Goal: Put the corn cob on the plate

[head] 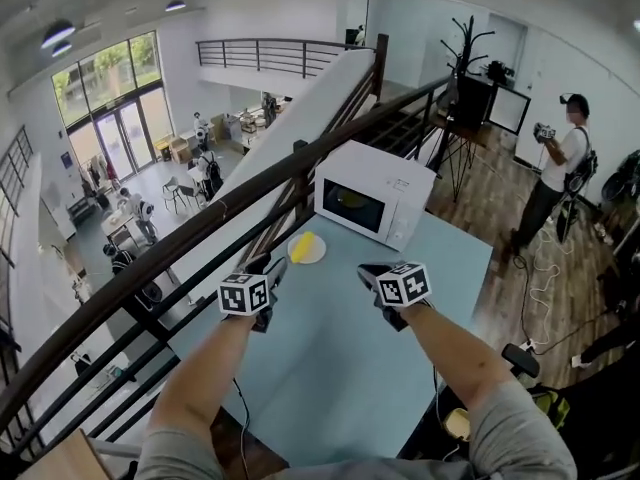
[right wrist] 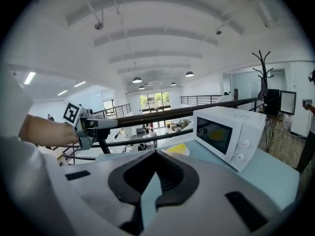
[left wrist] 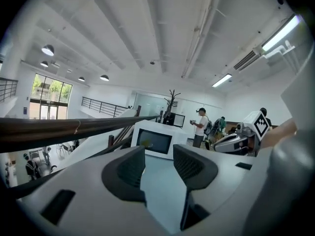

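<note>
A white plate (head: 319, 255) lies on the blue table (head: 340, 368) in front of the microwave, and a yellow object (head: 304, 245) that looks like the corn cob rests on it. In the right gripper view the plate (right wrist: 186, 153) and the yellow piece (right wrist: 178, 148) show just beyond the jaws. My left gripper (head: 272, 266) hovers above the table near the plate, open, with nothing between its jaws (left wrist: 158, 151). My right gripper (head: 372, 273) hangs level with it to the right, its jaw tips together and empty (right wrist: 155, 152). Each gripper shows in the other's view: the right one (left wrist: 246, 134), the left one (right wrist: 93, 124).
A white microwave (head: 375, 196) with its door closed stands at the table's far end; something yellow shows in its window. A dark railing (head: 200, 230) runs along the table's left side above a drop to a lower floor. A person (head: 560, 168) stands at the right, with cables on the floor.
</note>
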A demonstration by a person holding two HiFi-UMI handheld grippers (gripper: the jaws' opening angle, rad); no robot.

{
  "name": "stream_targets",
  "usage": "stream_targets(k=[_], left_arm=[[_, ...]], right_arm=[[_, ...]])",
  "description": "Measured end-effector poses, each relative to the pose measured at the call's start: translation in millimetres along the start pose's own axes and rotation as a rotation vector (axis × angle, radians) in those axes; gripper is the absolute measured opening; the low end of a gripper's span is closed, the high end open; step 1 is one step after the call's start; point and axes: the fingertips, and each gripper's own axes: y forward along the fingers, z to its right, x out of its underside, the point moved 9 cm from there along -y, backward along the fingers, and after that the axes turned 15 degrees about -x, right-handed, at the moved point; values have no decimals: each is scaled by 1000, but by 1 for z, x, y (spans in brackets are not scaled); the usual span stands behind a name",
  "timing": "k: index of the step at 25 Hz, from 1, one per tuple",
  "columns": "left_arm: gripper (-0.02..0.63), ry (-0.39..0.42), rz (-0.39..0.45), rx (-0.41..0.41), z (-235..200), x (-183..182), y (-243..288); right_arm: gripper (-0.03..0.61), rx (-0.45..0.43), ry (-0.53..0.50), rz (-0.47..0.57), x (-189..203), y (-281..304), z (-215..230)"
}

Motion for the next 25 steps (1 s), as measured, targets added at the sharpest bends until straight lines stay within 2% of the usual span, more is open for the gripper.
stream_targets(k=[4, 8, 14, 19, 25], left_arm=[[184, 13, 16, 44, 37, 12, -49], [172, -10, 27, 9, 78, 29, -96], [160, -97, 66, -47, 159, 44, -185], [156, -88, 92, -92, 212, 56, -248], [156, -55, 102, -112, 248, 67, -310]], right_arm=[[17, -19, -15, 7, 12, -47, -29], [17, -60, -39, 19, 28, -93, -44], [17, -130, -81, 5, 62, -164, -65], [17, -196, -70, 29, 83, -204, -70], [17, -242, -57, 44, 92, -231, -94]])
